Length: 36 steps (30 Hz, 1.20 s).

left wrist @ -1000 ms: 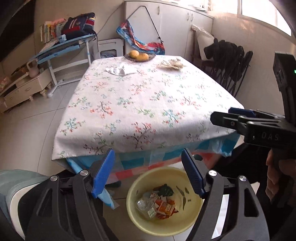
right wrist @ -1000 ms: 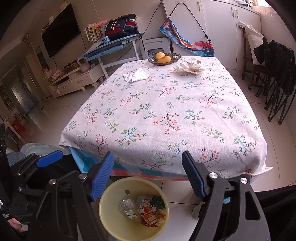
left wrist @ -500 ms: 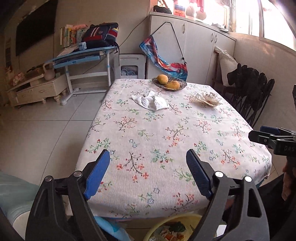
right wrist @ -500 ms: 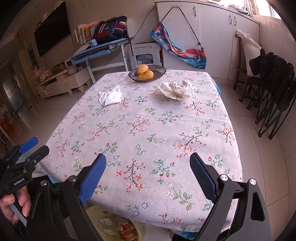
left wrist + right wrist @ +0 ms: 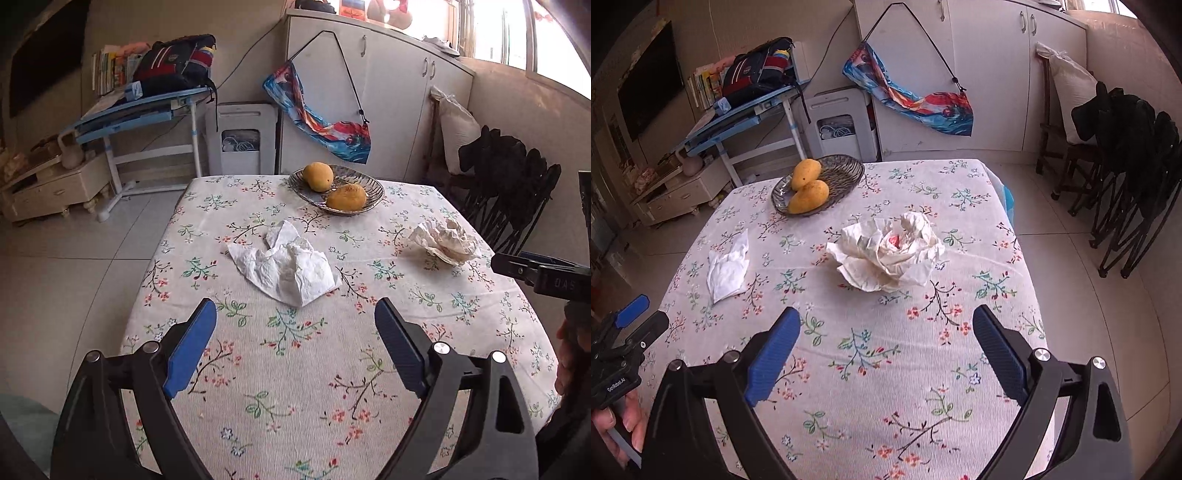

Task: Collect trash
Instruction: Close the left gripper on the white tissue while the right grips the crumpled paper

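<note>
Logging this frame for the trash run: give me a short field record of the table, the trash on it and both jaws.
surface: table with floral cloth
trash 1: white tissue, crumpled, ahead of the left gripper
trash 2: cream wrapper, crumpled, red bit inside, ahead of the right gripper
not trash: dish holding two mangoes, far end
left jaws: open, empty, short of the tissue
right jaws: open, empty, short of the wrapper
contact: none

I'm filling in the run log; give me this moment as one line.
left gripper: open, empty, facing white tissue | right gripper: open, empty, facing crumpled paper | both pieces lie on the table
</note>
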Each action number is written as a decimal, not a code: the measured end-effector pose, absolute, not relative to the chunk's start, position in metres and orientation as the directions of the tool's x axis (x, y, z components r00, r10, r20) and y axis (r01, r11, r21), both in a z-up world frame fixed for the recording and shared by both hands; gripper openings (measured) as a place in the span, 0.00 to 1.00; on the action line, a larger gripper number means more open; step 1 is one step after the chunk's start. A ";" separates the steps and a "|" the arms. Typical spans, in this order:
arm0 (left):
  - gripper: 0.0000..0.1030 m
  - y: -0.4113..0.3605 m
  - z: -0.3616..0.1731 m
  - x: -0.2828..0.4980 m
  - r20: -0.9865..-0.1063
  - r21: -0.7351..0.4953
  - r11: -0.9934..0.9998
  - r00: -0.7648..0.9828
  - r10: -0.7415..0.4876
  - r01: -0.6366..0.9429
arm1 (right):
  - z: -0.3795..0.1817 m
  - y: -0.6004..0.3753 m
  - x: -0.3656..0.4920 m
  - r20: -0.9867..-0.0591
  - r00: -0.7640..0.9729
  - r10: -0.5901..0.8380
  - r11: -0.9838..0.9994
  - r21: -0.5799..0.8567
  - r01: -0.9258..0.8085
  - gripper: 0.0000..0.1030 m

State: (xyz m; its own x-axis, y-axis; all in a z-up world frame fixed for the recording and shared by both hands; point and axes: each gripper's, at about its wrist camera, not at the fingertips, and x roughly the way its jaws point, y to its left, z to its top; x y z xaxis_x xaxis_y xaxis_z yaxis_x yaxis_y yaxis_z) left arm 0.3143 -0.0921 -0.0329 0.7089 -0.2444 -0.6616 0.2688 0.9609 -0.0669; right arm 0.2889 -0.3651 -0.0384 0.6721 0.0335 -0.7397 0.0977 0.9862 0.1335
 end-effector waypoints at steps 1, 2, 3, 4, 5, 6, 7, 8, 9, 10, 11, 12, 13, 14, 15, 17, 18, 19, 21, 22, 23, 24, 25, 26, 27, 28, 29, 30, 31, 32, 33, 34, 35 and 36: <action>0.82 -0.096 -0.035 0.324 -0.667 -0.062 0.961 0.704 -0.242 0.271 | -0.040 -0.366 0.296 -0.741 0.671 0.029 0.987 0.129 0.099 0.88; 0.82 -0.099 -0.038 0.332 -0.676 -0.059 0.960 0.697 -0.239 0.272 | -0.041 -0.366 0.303 -0.741 0.671 0.026 0.987 0.124 0.099 0.88; 0.82 -0.101 -0.041 0.341 -0.687 -0.059 0.960 0.687 -0.237 0.272 | -0.042 -0.367 0.310 -0.742 0.670 0.024 0.988 0.121 0.099 0.88; 0.82 -0.104 -0.046 0.351 -0.700 -0.058 0.961 0.675 -0.232 0.270 | -0.044 -0.368 0.316 -0.743 0.669 0.022 0.988 0.118 0.099 0.88; 0.82 -0.106 -0.051 0.360 -0.714 -0.056 0.963 0.664 -0.223 0.263 | -0.045 -0.369 0.322 -0.745 0.667 0.020 0.988 0.115 0.099 0.88; 0.82 -0.106 -0.057 0.368 -0.725 -0.056 0.966 0.655 -0.212 0.251 | -0.047 -0.370 0.327 -0.747 0.665 0.018 0.989 0.112 0.098 0.88; 0.82 -0.106 -0.061 0.376 -0.735 -0.062 0.968 0.645 -0.208 0.242 | -0.049 -0.369 0.331 -0.750 0.662 0.015 0.990 0.105 0.096 0.88; 0.82 -0.105 -0.065 0.382 -0.743 -0.070 0.970 0.637 -0.206 0.232 | -0.050 -0.369 0.335 -0.753 0.658 0.013 0.991 0.099 0.094 0.88; 0.82 -0.104 -0.067 0.388 -0.746 -0.080 0.972 0.634 -0.207 0.223 | -0.051 -0.369 0.338 -0.755 0.656 0.012 0.991 0.096 0.092 0.88; 0.82 -0.105 -0.067 0.393 -0.745 -0.092 0.972 0.633 -0.213 0.218 | -0.052 -0.369 0.340 -0.756 0.655 0.013 0.991 0.095 0.090 0.88; 0.82 -0.106 -0.068 0.396 -0.743 -0.101 0.971 0.632 -0.219 0.217 | -0.052 -0.369 0.342 -0.756 0.654 0.014 0.992 0.093 0.087 0.88; 0.82 -0.108 -0.068 0.400 -0.742 -0.105 0.970 0.632 -0.223 0.219 | -0.052 -0.368 0.344 -0.758 0.653 0.012 0.992 0.089 0.085 0.88; 0.82 -0.111 -0.069 0.403 -0.745 -0.096 0.971 0.631 -0.217 0.221 | -0.052 -0.368 0.346 -0.758 0.653 0.010 0.993 0.085 0.083 0.88; 0.82 -0.116 -0.071 0.407 -0.752 -0.079 0.972 0.627 -0.205 0.223 | -0.052 -0.368 0.348 -0.759 0.651 0.010 0.993 0.082 0.081 0.88; 0.82 -0.120 -0.073 0.411 -0.761 -0.057 0.973 0.622 -0.186 0.223 | -0.053 -0.368 0.350 -0.761 0.648 0.011 0.993 0.083 0.080 0.88; 0.82 -0.125 -0.078 0.416 -0.773 -0.027 0.976 0.615 -0.156 0.214 | -0.055 -0.368 0.353 -0.766 0.643 0.015 0.993 0.085 0.078 0.88; 0.82 -0.127 -0.079 0.419 -0.779 -0.024 0.978 0.609 -0.149 0.209 | -0.056 -0.369 0.355 -0.769 0.639 0.016 0.993 0.085 0.077 0.88; 0.82 -0.128 -0.081 0.422 -0.784 -0.019 0.979 0.604 -0.140 0.202 | -0.057 -0.369 0.358 -0.772 0.636 0.018 0.993 0.086 0.076 0.88; 0.82 -0.129 -0.084 0.426 -0.792 -0.010 0.983 0.599 -0.119 0.182 | -0.058 -0.370 0.361 -0.774 0.633 0.029 0.993 0.097 0.073 0.88; 0.82 -0.128 -0.086 0.428 -0.798 -0.014 0.985 0.591 -0.115 0.172 | -0.059 -0.370 0.363 -0.775 0.631 0.037 0.992 0.104 0.070 0.88; 0.82 -0.127 -0.088 0.430 -0.805 -0.025 0.986 0.581 -0.118 0.164 | -0.060 -0.369 0.364 -0.777 0.628 0.045 0.992 0.111 0.066 0.86; 0.80 -0.126 -0.090 0.432 -0.810 -0.031 0.987 0.575 -0.118 0.159 | -0.061 -0.369 0.365 -0.781 0.623 0.056 0.991 0.119 0.059 0.80; 0.76 -0.126 -0.089 0.432 -0.806 -0.028 0.987 0.580 -0.116 0.159 | -0.063 -0.368 0.366 -0.787 0.613 0.068 0.990 0.127 0.053 0.70; 0.73 -0.126 -0.089 0.431 -0.804 -0.029 0.986 0.583 -0.121 0.164 | -0.065 -0.367 0.367 -0.792 0.604 0.085 0.989 0.141 0.046 0.64; 0.68 -0.128 -0.088 0.430 -0.803 -0.028 0.985 0.583 -0.124 0.171 | -0.068 -0.367 0.368 -0.798 0.594 0.099 0.988 0.152 0.041 0.54; 0.59 -0.129 -0.088 0.429 -0.800 -0.023 0.984 0.587 -0.125 0.179 | -0.070 -0.366 0.368 -0.803 0.586 0.106 0.987 0.156 0.036 0.49; 0.53 -0.131 -0.088 0.428 -0.797 -0.028 0.981 0.589 -0.136 0.190 | -0.071 -0.365 0.367 -0.804 0.585 0.109 0.987 0.155 0.030 0.48; 0.40 -0.130 -0.087 0.427 -0.794 -0.037 0.978 0.588 -0.153 0.205 | -0.071 -0.363 0.366 -0.803 0.585 0.113 0.987 0.156 0.024 0.45; 0.27 -0.131 -0.086 0.426 -0.793 -0.043 0.976 0.587 -0.164 0.216 | -0.070 -0.363 0.365 -0.799 0.590 0.115 0.988 0.156 0.020 0.42; 0.21 -0.131 -0.086 0.424 -0.792 -0.049 0.973 0.584 -0.176 0.226 | -0.069 -0.362 0.364 -0.795 0.595 0.118 0.987 0.159 0.017 0.41; 0.14 -0.131 -0.086 0.423 -0.792 -0.060 0.970 0.581 -0.191 0.237 | -0.067 -0.362 0.363 -0.792 0.597 0.126 0.986 0.168 0.015 0.39; 0.12 -0.131 -0.086 0.421 -0.790 -0.066 0.967 0.579 -0.201 0.246 | -0.066 -0.361 0.362 -0.789 0.600 0.135 0.984 0.177 0.011 0.37; 0.11 -0.130 -0.084 0.419 -0.787 -0.072 0.965 0.580 -0.210 0.253 | -0.065 -0.360 0.362 -0.785 0.603 0.140 0.983 0.181 0.008 0.37; 0.10 -0.130 -0.083 0.417 -0.783 -0.078 0.963 0.582 -0.220 0.259 | -0.063 -0.358 0.361 -0.782 0.606 0.147 0.982 0.187 0.002 0.36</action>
